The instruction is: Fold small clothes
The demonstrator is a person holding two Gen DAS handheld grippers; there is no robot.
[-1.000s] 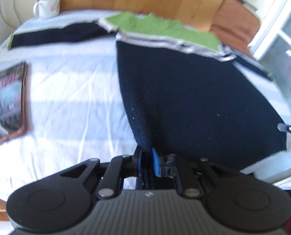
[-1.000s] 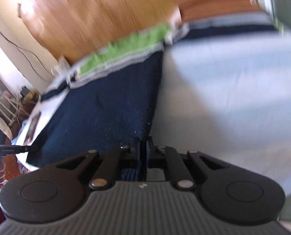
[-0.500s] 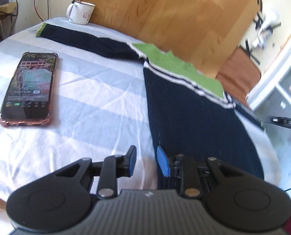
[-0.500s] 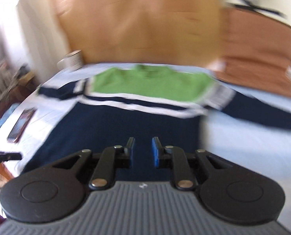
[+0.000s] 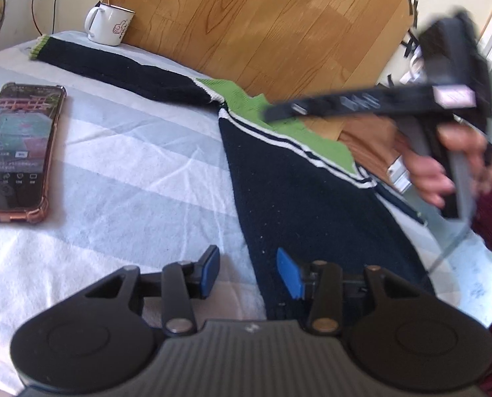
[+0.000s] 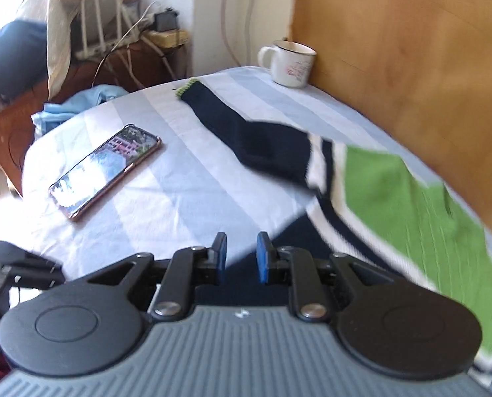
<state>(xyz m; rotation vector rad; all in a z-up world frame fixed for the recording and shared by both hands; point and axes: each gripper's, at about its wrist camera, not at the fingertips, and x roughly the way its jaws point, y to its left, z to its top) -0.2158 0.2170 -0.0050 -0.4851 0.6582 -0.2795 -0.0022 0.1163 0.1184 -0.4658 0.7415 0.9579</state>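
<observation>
A small navy sweater (image 5: 305,205) with a green yoke (image 5: 299,129) and white stripes lies flat on the striped bedsheet (image 5: 140,172). Its left sleeve (image 5: 120,69) stretches toward the mug. My left gripper (image 5: 247,269) is open and empty, low over the sweater's near left hem. My right gripper (image 6: 241,259) is open and empty above the sweater's shoulder, facing the left sleeve (image 6: 239,132) and green yoke (image 6: 411,205). It also shows in the left wrist view (image 5: 272,112), held in a hand at the right.
A phone (image 5: 17,152) in a pink case lies on the sheet at the left; it also shows in the right wrist view (image 6: 107,168). A white mug (image 5: 108,23) stands at the far edge by the wooden headboard (image 5: 262,23). A blue cloth (image 6: 77,106) lies off the bed's left edge.
Both grippers let go of the sweater's hem and opened. My left gripper pulled back a little. My right gripper swung up and across toward the left sleeve.
</observation>
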